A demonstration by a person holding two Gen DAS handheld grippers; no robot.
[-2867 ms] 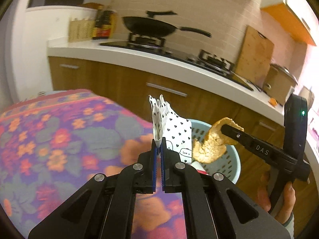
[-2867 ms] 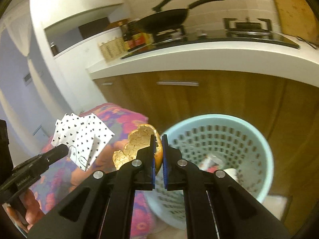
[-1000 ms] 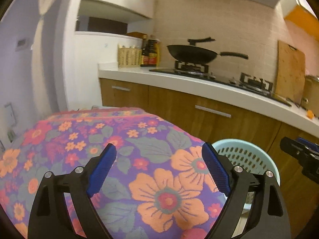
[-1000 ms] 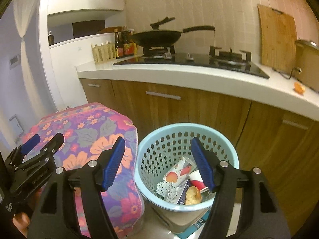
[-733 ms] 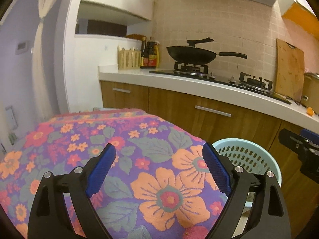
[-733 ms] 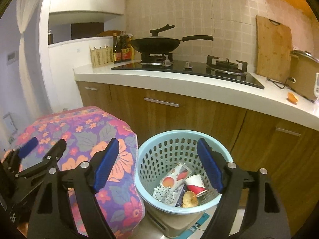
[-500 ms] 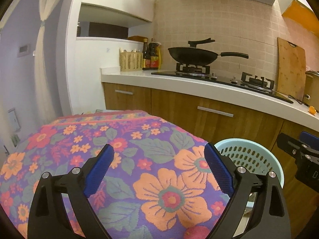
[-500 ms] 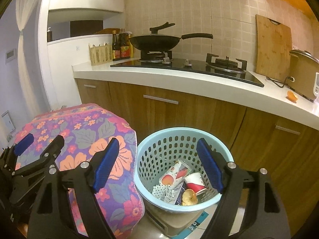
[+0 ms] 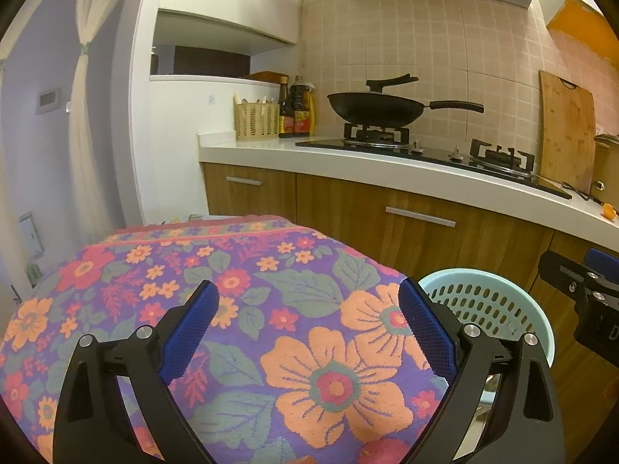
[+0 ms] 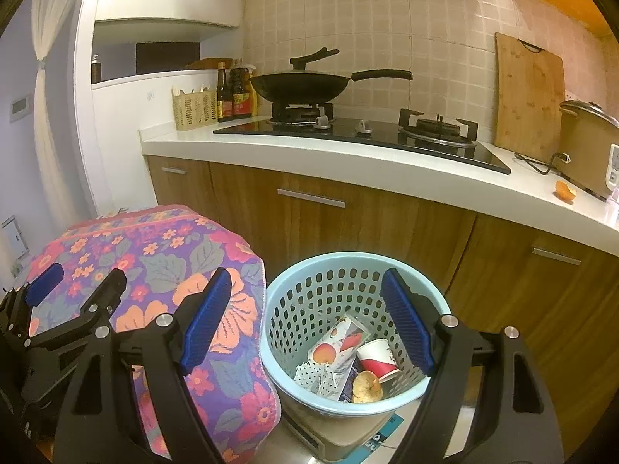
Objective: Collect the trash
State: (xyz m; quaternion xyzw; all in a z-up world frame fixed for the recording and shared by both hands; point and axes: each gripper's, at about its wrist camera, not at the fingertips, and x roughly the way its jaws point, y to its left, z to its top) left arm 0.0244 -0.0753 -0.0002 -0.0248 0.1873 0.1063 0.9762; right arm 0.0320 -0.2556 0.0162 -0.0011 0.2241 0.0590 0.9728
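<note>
left gripper [image 9: 307, 328]: fingers spread wide, empty, over the floral cloth [image 9: 271, 309] beside the basket | right gripper [image 10: 305, 323]: fingers apart, empty, above the basket [image 10: 278, 305] | trash [image 10: 350, 361]: in the basket bottom, apparently already collected

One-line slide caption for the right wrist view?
Open right tongs hover empty above the blue basket, which holds a paper cup, peel and wrappers beside the floral-covered table.
</note>
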